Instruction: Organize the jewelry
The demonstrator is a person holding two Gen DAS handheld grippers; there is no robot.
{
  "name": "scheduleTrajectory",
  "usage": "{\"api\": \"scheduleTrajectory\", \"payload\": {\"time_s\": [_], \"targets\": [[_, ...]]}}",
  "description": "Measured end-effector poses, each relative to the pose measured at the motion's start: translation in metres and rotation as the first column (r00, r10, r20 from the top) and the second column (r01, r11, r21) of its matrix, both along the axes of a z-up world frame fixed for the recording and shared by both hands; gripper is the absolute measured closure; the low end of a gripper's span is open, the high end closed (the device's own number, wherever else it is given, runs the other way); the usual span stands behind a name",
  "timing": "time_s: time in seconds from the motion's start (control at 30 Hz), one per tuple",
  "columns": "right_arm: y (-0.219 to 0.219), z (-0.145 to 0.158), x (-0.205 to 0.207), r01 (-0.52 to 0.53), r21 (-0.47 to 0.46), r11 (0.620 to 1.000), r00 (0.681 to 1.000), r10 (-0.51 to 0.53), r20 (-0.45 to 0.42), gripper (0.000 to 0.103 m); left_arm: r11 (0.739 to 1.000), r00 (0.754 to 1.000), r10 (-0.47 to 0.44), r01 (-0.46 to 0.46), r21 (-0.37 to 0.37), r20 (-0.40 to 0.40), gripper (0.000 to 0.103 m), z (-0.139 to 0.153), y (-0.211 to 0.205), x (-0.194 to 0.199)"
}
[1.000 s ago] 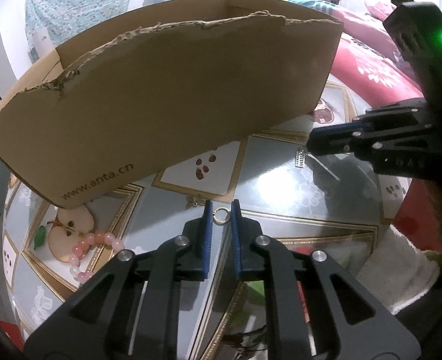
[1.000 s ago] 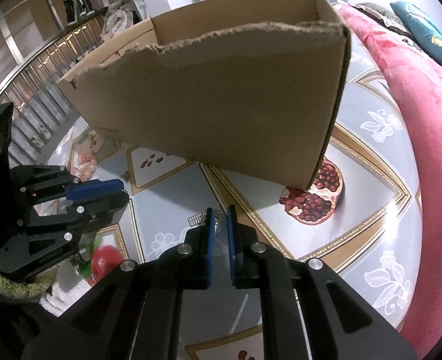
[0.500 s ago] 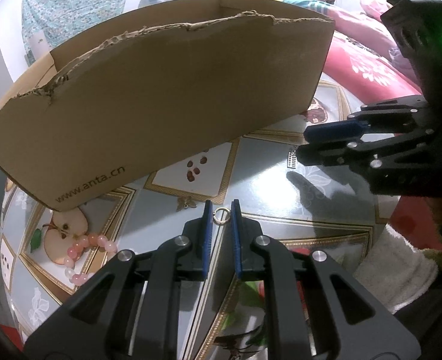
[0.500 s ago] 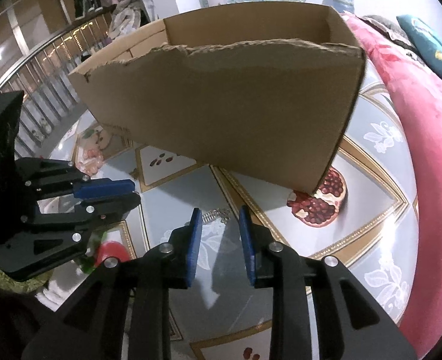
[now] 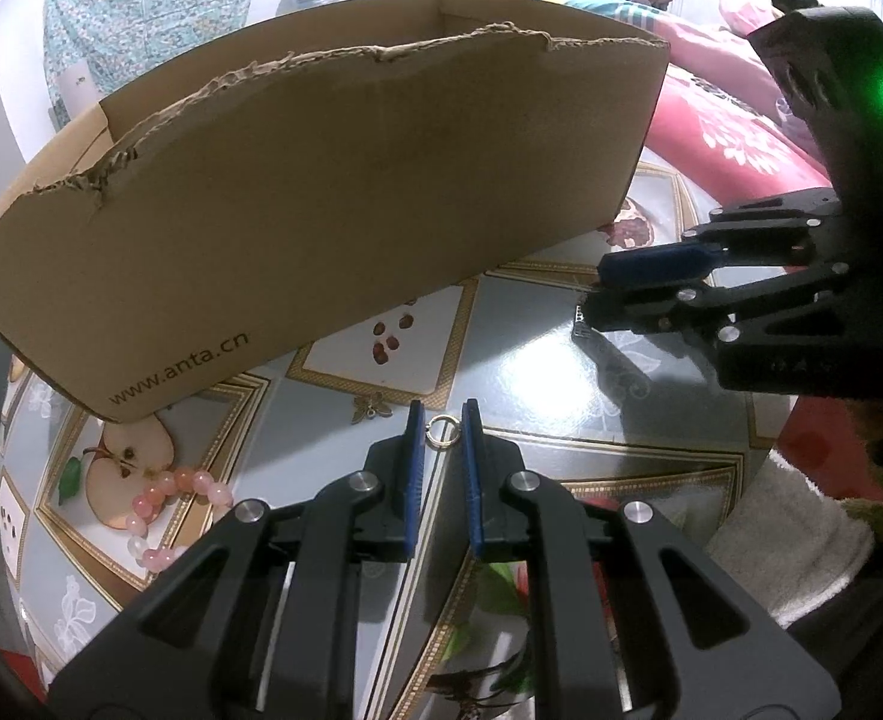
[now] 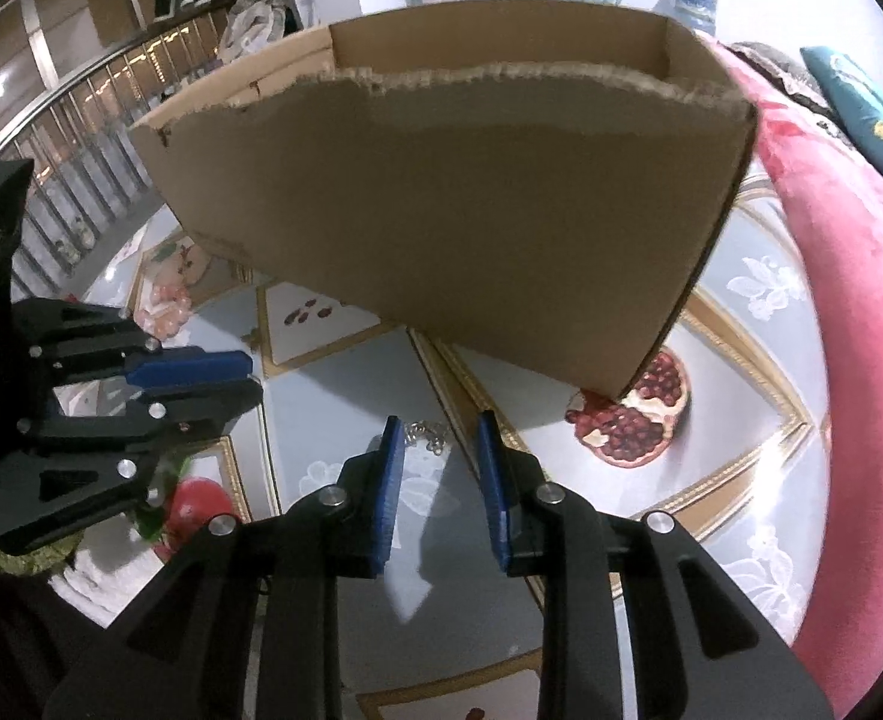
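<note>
My left gripper has its fingers clamped on the small gold ring, while my right gripper, fingers apart, hangs over the silver chain lying on the tabletop just ahead, near the cardboard box.

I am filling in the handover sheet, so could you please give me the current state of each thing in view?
left gripper: shut on the ring
right gripper: open, nothing held
silver chain: lying loose on the table, just ahead of the right gripper
pink bead bracelet: on the table, untouched
cardboard box: upright, top open, rim torn
</note>
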State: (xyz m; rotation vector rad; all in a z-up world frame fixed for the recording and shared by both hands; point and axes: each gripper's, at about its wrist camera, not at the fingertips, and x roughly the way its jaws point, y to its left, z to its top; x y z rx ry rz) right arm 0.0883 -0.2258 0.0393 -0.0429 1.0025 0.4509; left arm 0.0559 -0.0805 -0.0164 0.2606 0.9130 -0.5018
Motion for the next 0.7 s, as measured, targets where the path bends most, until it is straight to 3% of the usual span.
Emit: {"api": "scheduleTrajectory", "payload": {"time_s": [0.1, 0.23, 0.47, 0.7], "targets": [[-0.001, 0.0, 0.003, -0.007, 0.024, 1.0, 1.0, 0.008, -0.014, 0.094, 1.0, 1.0, -0.001, 0.001, 0.0, -0.001, 0.092, 0.0, -0.001, 0.0], [-0.002, 0.001, 0.001, -0.01, 0.026, 1.0, 1.0, 0.01, -0.015, 0.099, 1.0, 1.0, 0.0, 0.0, -0.001, -0.001, 0.092, 0.0, -0.001, 0.0], [-0.02, 0.01, 0.0, 0.049, 0.141, 0.989, 0.998, -0.045, -0.035, 0.101, 1.0, 1.0, -0.001, 0.001, -0.005, 0.0, 0.092, 0.001, -0.001, 0.001], [-0.023, 0.022, -0.002, 0.054, 0.155, 0.986, 0.999, -0.053, -0.01, 0.101, 1.0, 1.0, -0.003, 0.003, -0.011, 0.001, 0.092, 0.0, 0.001, 0.001]]}}
